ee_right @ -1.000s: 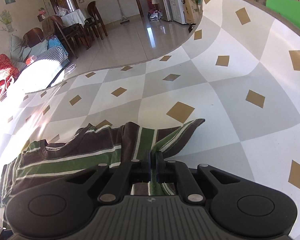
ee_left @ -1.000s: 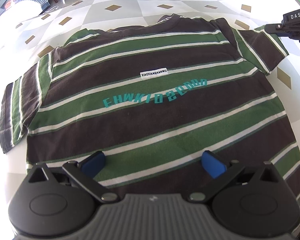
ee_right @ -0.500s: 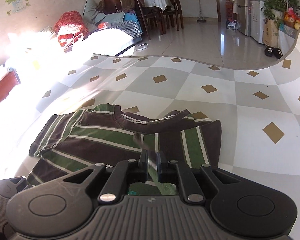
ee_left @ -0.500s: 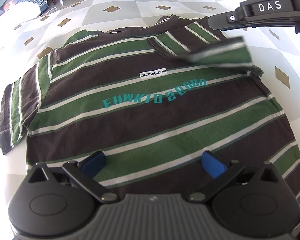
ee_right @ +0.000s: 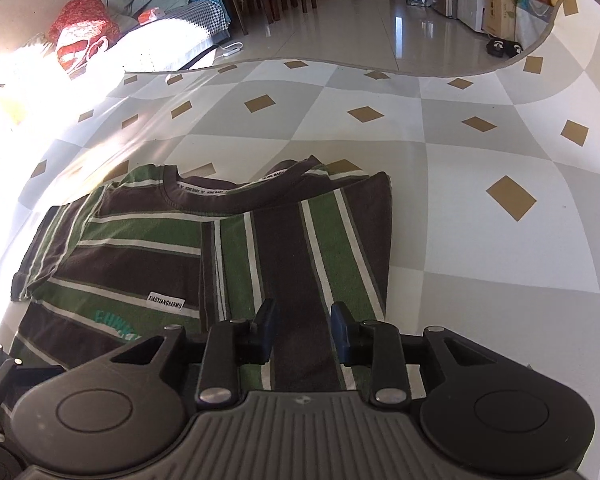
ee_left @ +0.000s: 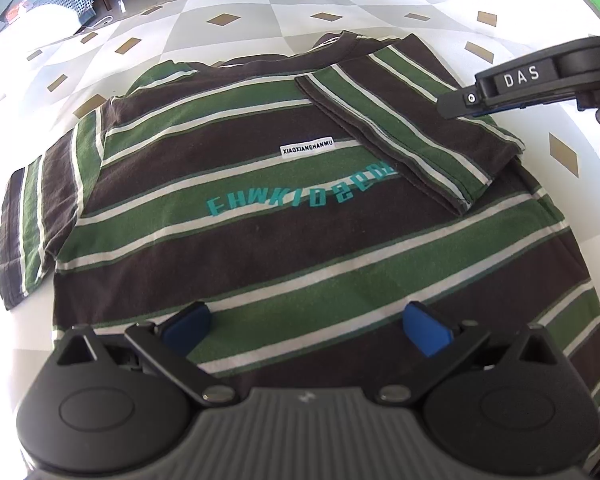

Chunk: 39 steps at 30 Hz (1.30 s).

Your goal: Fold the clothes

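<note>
Left tongs gape over the brown-and-green striped cotton T-shirt's hem; right tongs, just opening, empty, above its folded sleeve; unfolded sleeve lies leftward, nearer the left hand.

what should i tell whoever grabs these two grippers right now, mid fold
Left gripper: open, hovering over the hem of the brown and green striped cotton t-shirt, holding nothing.
Right gripper: jaws have just been opening, pads clear of the folded-in sleeve lying between them.
Shirt lies flat, front up, on the checked tablecloth.
Done: one sleeve folded onto the chest.
Left: the other sleeve, then the body folds.
</note>
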Motion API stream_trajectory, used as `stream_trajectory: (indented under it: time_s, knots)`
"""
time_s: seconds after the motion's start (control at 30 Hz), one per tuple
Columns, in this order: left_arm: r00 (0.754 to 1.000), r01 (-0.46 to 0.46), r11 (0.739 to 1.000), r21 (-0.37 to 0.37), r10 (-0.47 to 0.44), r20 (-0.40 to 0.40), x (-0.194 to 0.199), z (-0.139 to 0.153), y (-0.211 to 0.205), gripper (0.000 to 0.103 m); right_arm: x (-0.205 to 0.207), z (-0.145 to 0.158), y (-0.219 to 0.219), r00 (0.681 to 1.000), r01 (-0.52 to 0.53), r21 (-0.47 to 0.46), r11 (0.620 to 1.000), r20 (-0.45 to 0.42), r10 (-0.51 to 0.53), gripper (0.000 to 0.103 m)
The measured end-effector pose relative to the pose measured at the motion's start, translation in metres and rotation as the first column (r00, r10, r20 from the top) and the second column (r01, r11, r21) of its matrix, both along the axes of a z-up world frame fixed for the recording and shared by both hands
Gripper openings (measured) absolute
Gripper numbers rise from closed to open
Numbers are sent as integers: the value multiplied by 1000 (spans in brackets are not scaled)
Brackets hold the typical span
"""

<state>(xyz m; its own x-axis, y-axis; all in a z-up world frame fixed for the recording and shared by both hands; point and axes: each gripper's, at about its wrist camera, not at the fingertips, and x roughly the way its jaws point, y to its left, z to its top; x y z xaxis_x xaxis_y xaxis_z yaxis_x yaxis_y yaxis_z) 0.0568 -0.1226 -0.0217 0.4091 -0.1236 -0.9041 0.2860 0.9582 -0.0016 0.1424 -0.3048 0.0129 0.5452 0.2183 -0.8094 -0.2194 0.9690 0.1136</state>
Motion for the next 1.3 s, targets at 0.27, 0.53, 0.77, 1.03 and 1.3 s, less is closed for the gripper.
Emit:
stream_trajectory:
  time_s: [0.27, 0.53, 0.77, 1.03, 1.3]
  knots:
    - [1000, 5, 1000, 2, -5, -3, -1, 0, 4, 103, -9, -17, 14, 998, -67, -131, 989, -29, 64, 45]
    - [998, -58, 998, 6, 58, -12, -3, 2, 24, 103, -4, -13, 25, 997, 25, -154, 988, -71, -36, 48]
    - [978, -204, 979, 10, 204, -32, 6, 3, 59, 103, -14, 0, 50, 988, 74, -126, 989, -123, -90, 49]
    - [942, -334, 942, -16, 334, -21, 24, 12, 100, 103, -42, 14, 74, 978, 95, -58, 994, -178, -103, 51]
    - [877, -479, 876, -57, 480, 5, 48, 17, 155, 103, -49, 11, 95, 988, 5, -137, 991, -151, -25, 51]
